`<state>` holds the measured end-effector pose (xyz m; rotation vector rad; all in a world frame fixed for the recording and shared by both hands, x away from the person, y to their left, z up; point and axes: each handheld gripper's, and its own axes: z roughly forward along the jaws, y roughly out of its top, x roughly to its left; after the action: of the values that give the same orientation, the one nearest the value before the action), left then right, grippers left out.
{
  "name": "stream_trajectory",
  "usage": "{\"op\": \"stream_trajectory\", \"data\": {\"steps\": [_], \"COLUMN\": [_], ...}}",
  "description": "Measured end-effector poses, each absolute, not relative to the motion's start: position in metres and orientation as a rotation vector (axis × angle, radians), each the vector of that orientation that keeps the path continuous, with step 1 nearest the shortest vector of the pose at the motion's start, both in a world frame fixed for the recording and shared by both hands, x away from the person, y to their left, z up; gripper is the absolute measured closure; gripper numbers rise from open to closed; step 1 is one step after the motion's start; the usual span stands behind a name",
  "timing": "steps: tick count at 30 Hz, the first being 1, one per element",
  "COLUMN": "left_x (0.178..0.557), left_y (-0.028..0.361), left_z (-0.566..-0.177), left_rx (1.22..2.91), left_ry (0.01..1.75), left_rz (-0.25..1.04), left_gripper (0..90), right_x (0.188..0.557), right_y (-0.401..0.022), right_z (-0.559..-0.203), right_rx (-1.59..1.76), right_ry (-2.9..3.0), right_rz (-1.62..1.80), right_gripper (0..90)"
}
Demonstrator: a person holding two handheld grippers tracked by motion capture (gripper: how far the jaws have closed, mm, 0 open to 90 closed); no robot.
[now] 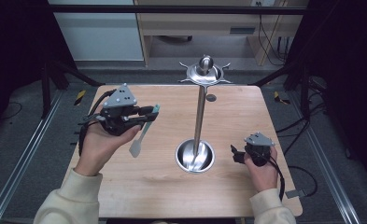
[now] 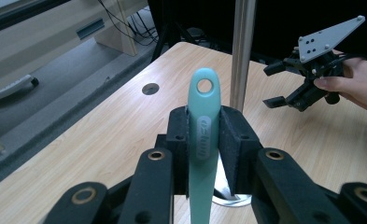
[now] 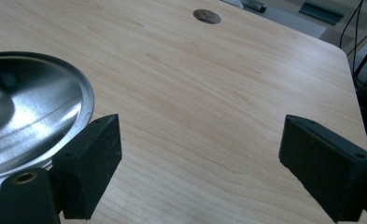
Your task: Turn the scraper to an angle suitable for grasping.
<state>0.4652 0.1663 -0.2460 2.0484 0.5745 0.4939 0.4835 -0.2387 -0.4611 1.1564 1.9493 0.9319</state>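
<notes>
I have a teal-handled spatula clamped in my left gripper. In the left gripper view the jaws are closed most of the way onto its handle, one pad on each side, and the handle's rounded end with its hanging hole stands up above them. From the high view the spatula hangs clear of the wooden table, its handle end toward the stand and its pale blade slanting down and back toward my left hand, over the left half of the tabletop.

Just to its right is the metal utensil stand: a thin upright pole rising from a round, shiny dish base near the middle of the table, topped by a disc with small hooks around its rim and a knob. In the left gripper view the pole stands right behind the spatula handle.

My right gripper sits low near the table's right edge, close to the stand's base. In the right gripper view its jaws are spread wide with nothing between them, just bare wood, and the dish base lies beside the left jaw.

A small round hole shows in the tabletop behind the stand.
</notes>
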Motion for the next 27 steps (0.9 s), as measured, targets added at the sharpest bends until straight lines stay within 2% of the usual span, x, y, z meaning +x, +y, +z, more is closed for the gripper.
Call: {"op": "stream_trajectory", "data": {"steps": [13,27], "left_x": [0.462,0.461], "left_y": [0.155,0.148], "left_z": [-0.223,-0.21], "left_rx": [1.936,1.901], "left_ry": [0.554,0.533], "left_rz": [0.476,0.457], "left_gripper": [74.3,74.4], "right_x": [0.48,0.479], "right_y": [-0.25,-0.253], "right_z": [-0.455,-0.455], "right_rx": [1.178,1.209], "right_ry": [1.868,1.867], "right_rz": [0.964,0.954], "right_gripper": [13.7,13.7]}}
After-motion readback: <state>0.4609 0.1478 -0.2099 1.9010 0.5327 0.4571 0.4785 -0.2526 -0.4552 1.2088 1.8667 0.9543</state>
